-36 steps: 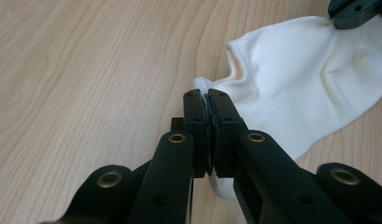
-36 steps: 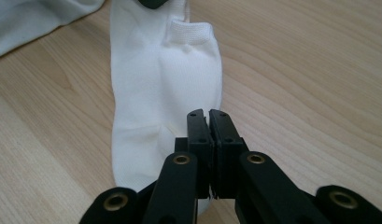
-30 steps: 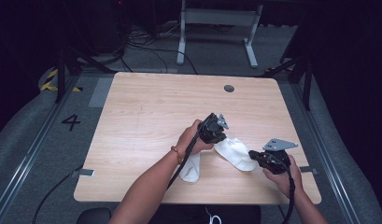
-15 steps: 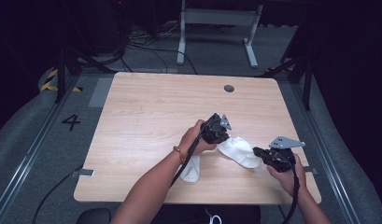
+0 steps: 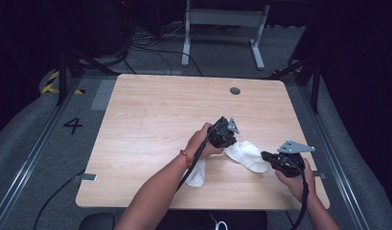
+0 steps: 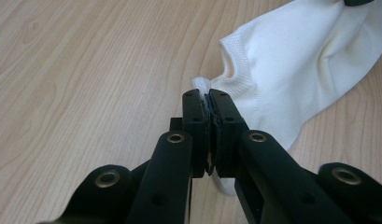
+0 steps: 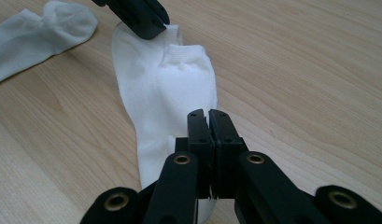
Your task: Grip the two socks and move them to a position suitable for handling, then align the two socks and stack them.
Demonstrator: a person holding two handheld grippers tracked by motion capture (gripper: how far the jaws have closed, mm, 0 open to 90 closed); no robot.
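Note:
A white sock [image 5: 246, 155] lies stretched on the wooden table [image 5: 160, 115] between my two grippers. My left gripper [image 5: 226, 141] is shut on its cuff; in the left gripper view a tuft of white fabric [image 6: 201, 85] pokes out past the closed left gripper [image 6: 208, 95]. My right gripper [image 5: 264, 155] is shut on the sock's toe end; in the right gripper view the sock [image 7: 165, 88] runs away from the closed right gripper [image 7: 208, 114] toward the left gripper [image 7: 139, 16]. A second white sock [image 5: 196, 173] lies under the left forearm, and in the right gripper view this second sock [image 7: 37, 30] sits at the top left.
A small dark round grommet [image 5: 235, 90] sits near the table's far edge. Beyond the table stand a metal frame [image 5: 222, 19] and loose cables [image 5: 145, 40] on the floor. The table's front edge [image 5: 203, 207] runs just below both hands.
My right gripper has drifted slightly to the right with the sock's toe end, drawing the sock a little straighter. The left gripper has kept its place on the cuff.

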